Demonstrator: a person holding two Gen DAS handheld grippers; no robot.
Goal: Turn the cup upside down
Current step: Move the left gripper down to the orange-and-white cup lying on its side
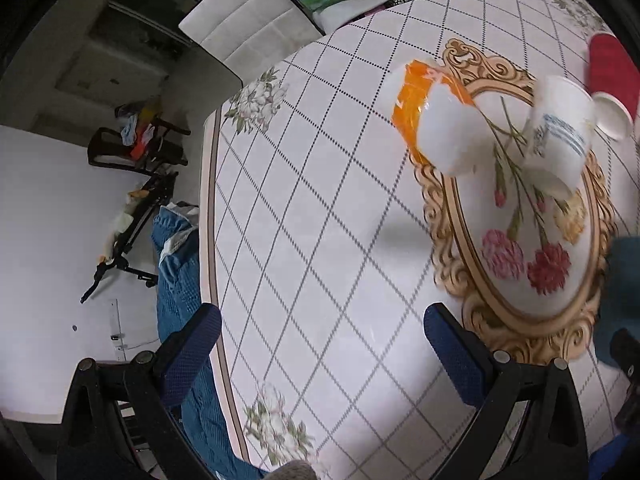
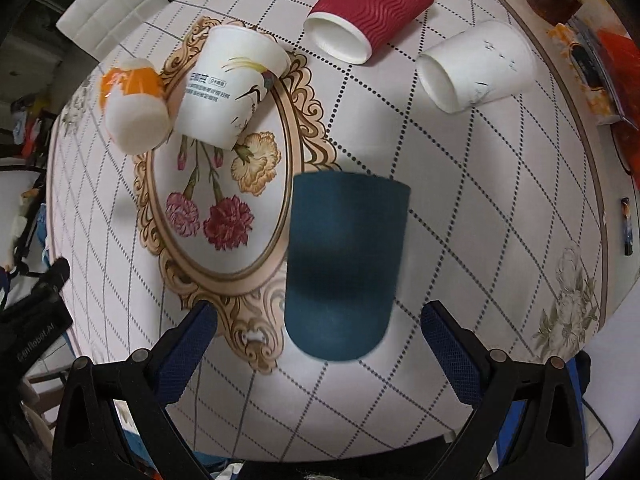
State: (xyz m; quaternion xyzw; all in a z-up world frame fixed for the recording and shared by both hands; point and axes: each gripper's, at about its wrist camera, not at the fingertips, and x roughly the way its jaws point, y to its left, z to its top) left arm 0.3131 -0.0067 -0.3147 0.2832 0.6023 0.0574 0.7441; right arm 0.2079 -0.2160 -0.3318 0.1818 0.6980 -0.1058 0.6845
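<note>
Right wrist view: blurred dark teal cup [image 2: 344, 264] stands base-up on the worktop [image 2: 460, 208], between the right gripper's [image 2: 320, 340] spread jaws, untouched.

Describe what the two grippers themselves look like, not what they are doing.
Both match: the left gripper and right gripper each have black plastic arms with round rivets, ending in dark blue textured pads. No cables or sleeves visible.

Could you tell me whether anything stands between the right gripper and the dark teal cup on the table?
Nothing visible does. The dark teal cup sits directly ahead of the open right gripper, with only bare tablecloth around it. The red cup and the white cups lie farther back, well behind it.
</note>
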